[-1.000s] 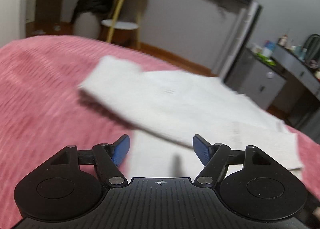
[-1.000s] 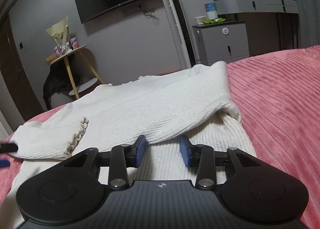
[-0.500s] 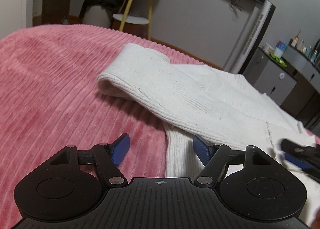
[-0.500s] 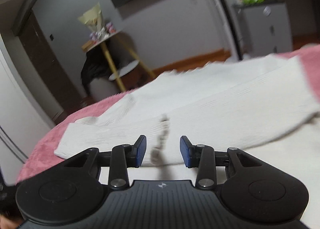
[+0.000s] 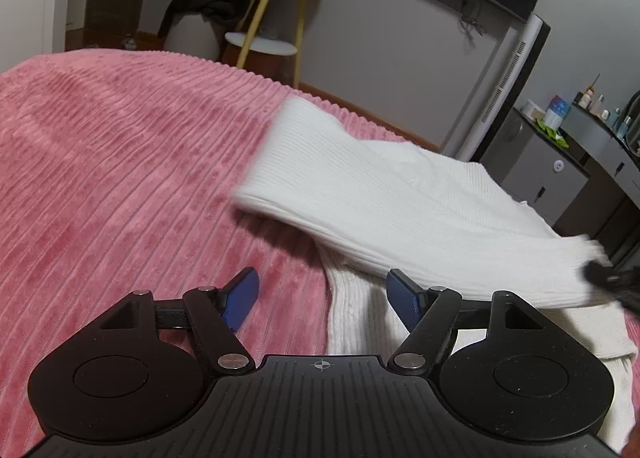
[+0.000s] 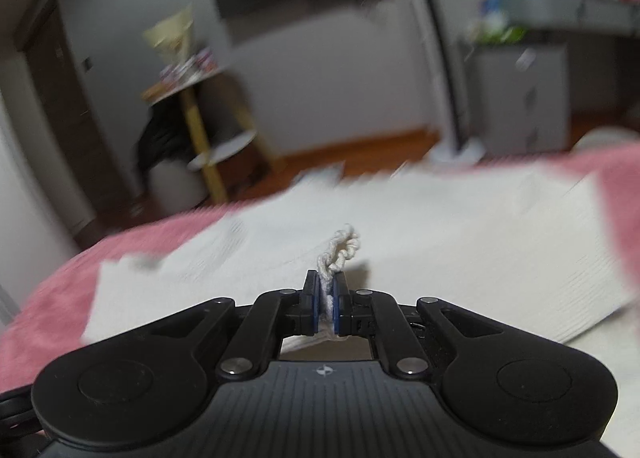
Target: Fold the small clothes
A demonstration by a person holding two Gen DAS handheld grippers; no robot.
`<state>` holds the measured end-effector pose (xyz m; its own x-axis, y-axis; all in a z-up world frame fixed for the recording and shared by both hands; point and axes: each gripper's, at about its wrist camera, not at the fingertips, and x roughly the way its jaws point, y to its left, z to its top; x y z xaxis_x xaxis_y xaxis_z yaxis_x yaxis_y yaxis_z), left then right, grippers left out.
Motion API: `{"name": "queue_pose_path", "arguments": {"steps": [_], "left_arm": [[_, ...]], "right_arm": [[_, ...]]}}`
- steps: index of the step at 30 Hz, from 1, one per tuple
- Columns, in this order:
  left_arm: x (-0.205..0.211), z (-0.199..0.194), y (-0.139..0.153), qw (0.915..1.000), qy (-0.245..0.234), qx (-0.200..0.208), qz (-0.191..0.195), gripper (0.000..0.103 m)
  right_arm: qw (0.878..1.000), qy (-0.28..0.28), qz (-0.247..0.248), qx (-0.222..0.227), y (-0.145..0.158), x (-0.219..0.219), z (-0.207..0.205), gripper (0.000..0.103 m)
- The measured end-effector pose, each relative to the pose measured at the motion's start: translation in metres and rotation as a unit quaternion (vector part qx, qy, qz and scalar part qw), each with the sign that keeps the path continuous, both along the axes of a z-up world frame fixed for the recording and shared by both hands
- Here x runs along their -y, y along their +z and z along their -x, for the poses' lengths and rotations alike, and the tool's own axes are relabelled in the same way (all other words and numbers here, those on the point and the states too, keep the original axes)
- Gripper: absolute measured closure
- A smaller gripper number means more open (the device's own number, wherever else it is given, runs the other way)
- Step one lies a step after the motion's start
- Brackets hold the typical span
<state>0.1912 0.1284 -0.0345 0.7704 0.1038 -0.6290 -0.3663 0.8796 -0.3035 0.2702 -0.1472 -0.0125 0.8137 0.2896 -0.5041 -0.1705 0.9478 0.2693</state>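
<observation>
Pink ribbed bedspread [image 5: 120, 161], grey-walled bedroom, left gripper [image 5: 322, 300] fingers spread, right gripper [image 6: 328, 304] fingers pinching white sweater [image 5: 380, 193] cuff

White sweater [image 5: 384, 193] ribbed knit; pink bedspread [image 5: 120, 161] plush corduroy, probably fleece.

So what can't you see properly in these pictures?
- Right wrist view: the white sweater and the shelf things behind are smeared by motion blur; only the frilly cuff in the right gripper is sharp.
- Left wrist view: the sleeve end and the dark shape at the right edge are blurred and cut off.
- Left wrist view: the left gripper body hides the sweater's near hem.
- The small bottles are too tiny to read.
</observation>
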Motion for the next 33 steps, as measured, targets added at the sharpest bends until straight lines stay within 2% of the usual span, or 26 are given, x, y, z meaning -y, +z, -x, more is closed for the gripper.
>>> {"name": "queue_pose_path", "arguments": {"steps": [3,7,10,12,16,19,21,22,28,33], "left_arm": [[0.003,-0.001,0.000,1.0000,-0.005,0.004,-0.007,0.027],[0.008,-0.003,0.001,0.9998,-0.009,0.010,-0.018,0.027],[0.009,-0.004,0.000,0.9997,-0.010,0.014,-0.019,0.027],[0.011,-0.006,-0.001,0.9995,-0.011,0.012,-0.025,0.027],[0.019,-0.009,-0.002,0.9985,-0.018,0.006,-0.052,0.025],[0.023,-0.011,-0.004,0.9974,-0.022,0.001,-0.068,0.024],[0.024,-0.012,-0.004,0.9971,-0.025,0.000,-0.073,0.023],[0.024,-0.012,-0.005,0.9970,-0.025,0.000,-0.073,0.023],[0.021,-0.012,-0.005,0.9976,-0.023,0.001,-0.066,0.023],[0.020,-0.011,-0.004,0.9981,-0.020,0.001,-0.059,0.023]], "right_arm": [[0.997,-0.048,0.050,0.020,0.008,0.019,0.002,0.097],[0.991,-0.107,0.075,0.000,-0.001,0.048,-0.003,0.097],[0.992,-0.116,0.034,-0.032,-0.012,0.072,-0.003,0.093],[0.992,-0.114,0.003,-0.058,-0.023,0.083,-0.006,0.071],[0.992,-0.098,-0.045,-0.071,-0.034,0.093,-0.008,0.068],[0.993,-0.085,-0.039,-0.066,-0.034,0.084,-0.011,0.073],[0.995,-0.082,-0.014,-0.061,-0.033,0.078,-0.011,0.090],[0.995,-0.084,-0.002,-0.056,-0.032,0.076,-0.011,0.094],[0.994,-0.106,0.030,-0.017,-0.019,0.076,-0.003,0.097],[0.993,-0.109,0.040,-0.008,-0.015,0.078,-0.001,0.101]]}}
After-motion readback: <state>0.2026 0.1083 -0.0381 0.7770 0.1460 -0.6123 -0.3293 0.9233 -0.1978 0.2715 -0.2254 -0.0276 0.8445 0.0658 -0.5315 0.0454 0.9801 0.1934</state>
